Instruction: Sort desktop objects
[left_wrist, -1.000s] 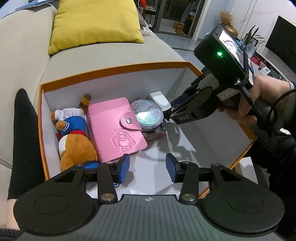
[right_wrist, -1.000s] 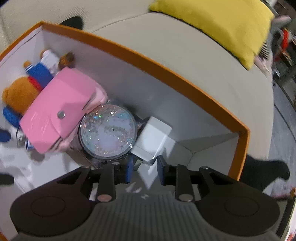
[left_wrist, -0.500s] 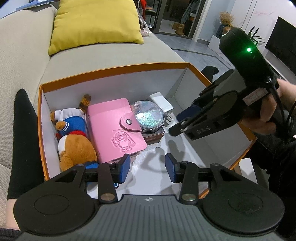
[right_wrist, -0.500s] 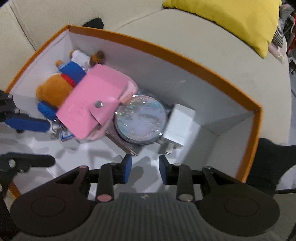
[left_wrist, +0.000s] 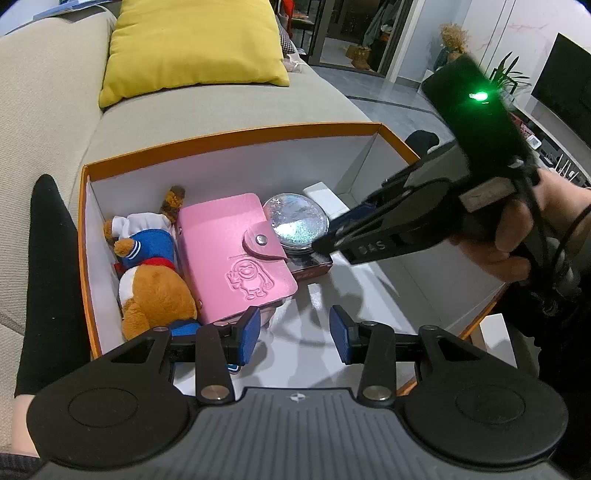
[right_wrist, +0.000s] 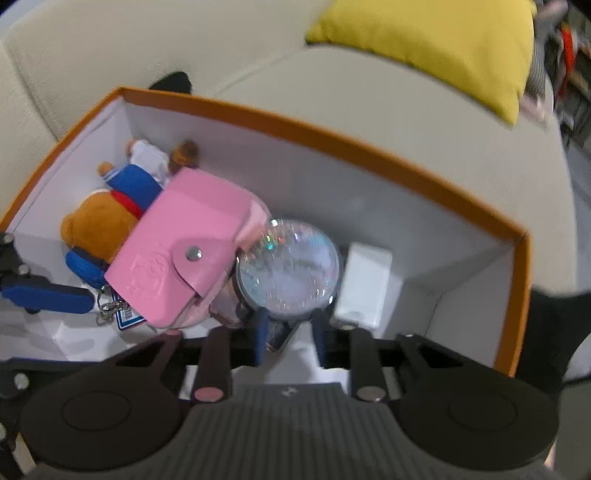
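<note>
Since half a second ago our right tool (right_wrist: 289, 336) has dropped back toward the glitter globe (right_wrist: 288, 264), after lifting clear of the white charger (right_wrist: 364, 284) it had been nosing a second ago; its blue fingers (right_wrist: 260, 338) now stand apart and empty, straddling the globe's near edge at 6 o'clock, though motion blur keeps us from saying whether they touch it. The globe sits on a dark little base in the middle of the orange box (left_wrist: 229, 138), which rests on the beige sofa (left_wrist: 51, 92). The charger is touching or just beside the globe at 3 o'clock, and the pink wallet (left_wrist: 231, 258) overlaps it at 9 o'clock. Beyond the wallet, at 9 o'clock again, the plush bear (left_wrist: 151, 273) lies against the box's left wall, with a key ring and tag (right_wrist: 118, 312) trailing out under the wallet. Our left tool (left_wrist: 293, 330) hovers over the bare white floor at the box's near side, fingers apart, holding nothing. We judge the sorting well along: four things are already gathered inside the box, and no loose item shows outside it in either view. What seems left is tidying, perhaps squaring the globe and charger; we cannot tell whether more things wait out of view. A yellow cushion (left_wrist: 192, 40) lies on the sofa at 12 o'clock.
</note>
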